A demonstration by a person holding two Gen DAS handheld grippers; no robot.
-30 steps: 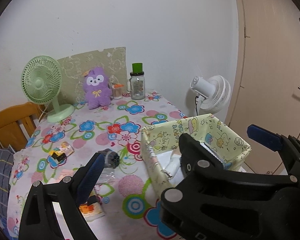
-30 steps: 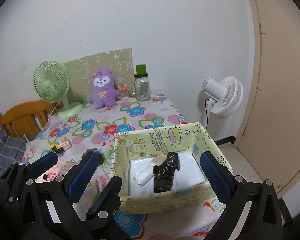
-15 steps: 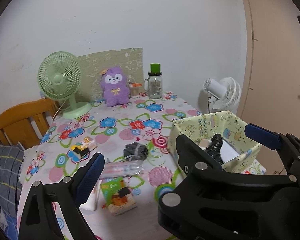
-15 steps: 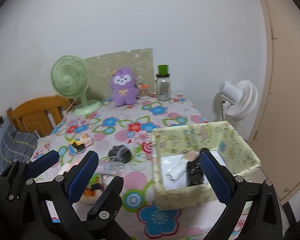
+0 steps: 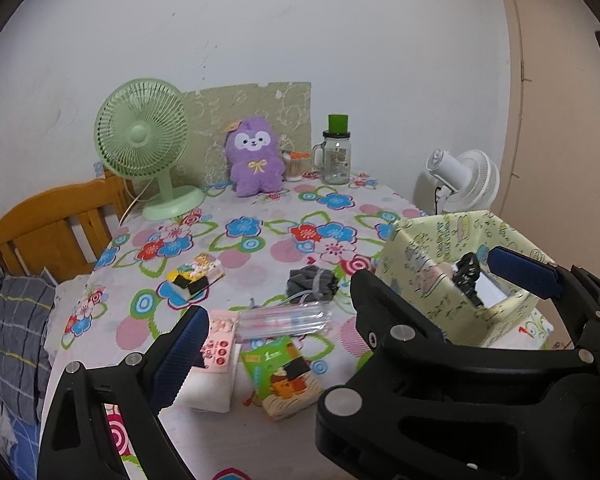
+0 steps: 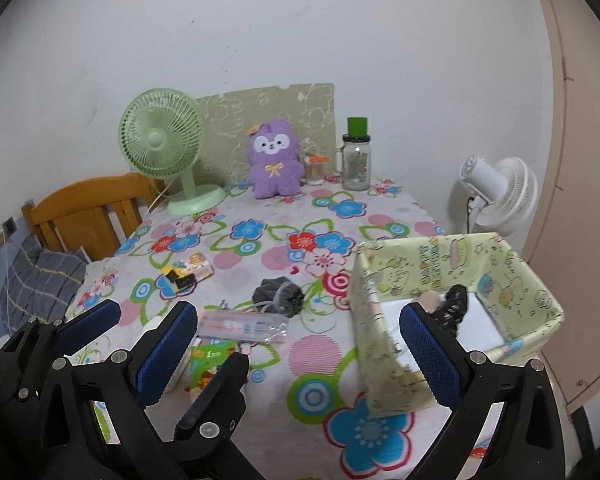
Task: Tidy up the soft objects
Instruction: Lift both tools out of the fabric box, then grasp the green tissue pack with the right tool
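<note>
A yellow cartoon-print fabric box [image 5: 432,280] [image 6: 380,320] stands at the table's right edge. It holds a black soft item [image 5: 466,276] [image 6: 454,308] and something white. A grey soft bundle [image 5: 312,282] [image 6: 278,292] lies mid-table, left of the box. Against the back wall sits a purple plush [image 5: 256,160] [image 6: 274,160]. My left gripper [image 5: 352,312] is open over the near table and holds nothing. My right gripper [image 6: 298,354] is open too, its right finger in front of the box. One left gripper pad [image 6: 88,320] shows at the left of the right wrist view.
Near me lie a clear plastic packet [image 5: 284,318], a green packet [image 5: 284,376], a pink card [image 5: 216,344] and a snack pack [image 5: 196,274]. A green fan [image 5: 148,148] and a jar [image 5: 336,158] stand at the back. A wooden chair [image 5: 52,224] is left, a white fan [image 5: 464,180] right.
Both grippers have drawn back and swung left, away from over the box. The box now sits at the right and the near packets have come into view. Both stayed open.
</note>
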